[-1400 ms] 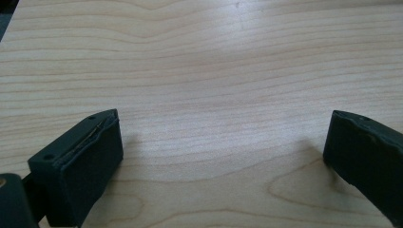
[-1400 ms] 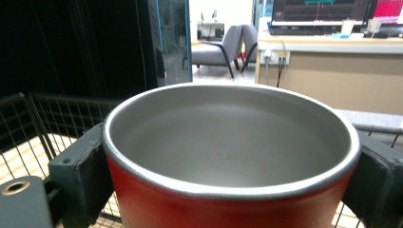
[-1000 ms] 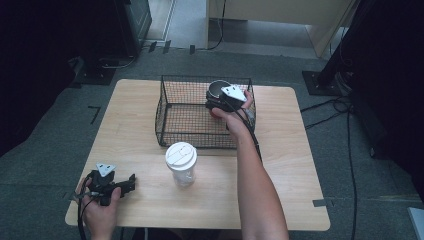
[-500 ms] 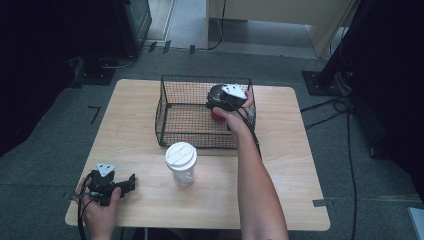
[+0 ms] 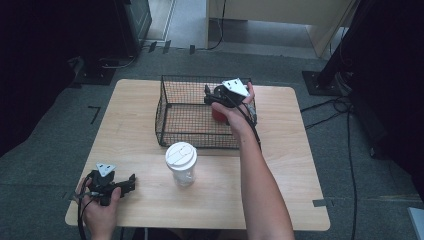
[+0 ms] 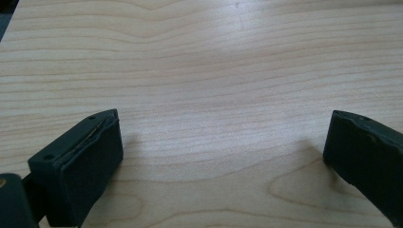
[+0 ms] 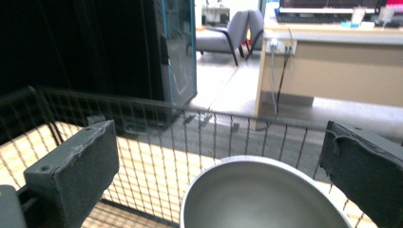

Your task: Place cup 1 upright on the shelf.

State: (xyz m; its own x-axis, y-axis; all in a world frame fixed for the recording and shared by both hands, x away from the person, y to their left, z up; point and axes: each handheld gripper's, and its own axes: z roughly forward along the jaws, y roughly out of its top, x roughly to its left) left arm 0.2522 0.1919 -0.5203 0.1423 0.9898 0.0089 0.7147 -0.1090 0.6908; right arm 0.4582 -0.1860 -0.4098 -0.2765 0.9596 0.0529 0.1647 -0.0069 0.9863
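The wooden table [image 5: 280, 200] carries a black wire basket [image 5: 172, 112] toward its far side and a clear cup with a white lid [image 5: 181, 162] just in front of the basket. The person's right forearm reaches from the near edge up over the basket's right end, where the right gripper [image 5: 220, 96] hangs above a red cup [image 5: 218, 114] standing inside the basket at its right end. In the right gripper view that cup's silver inside [image 7: 263, 197] lies below and between the jaws, which have just been opening and now stand wide apart, touching nothing. The left hand rests at the table's near left corner with the left gripper [image 5: 120, 186] lying low over bare wood, its jaws wide apart and empty.
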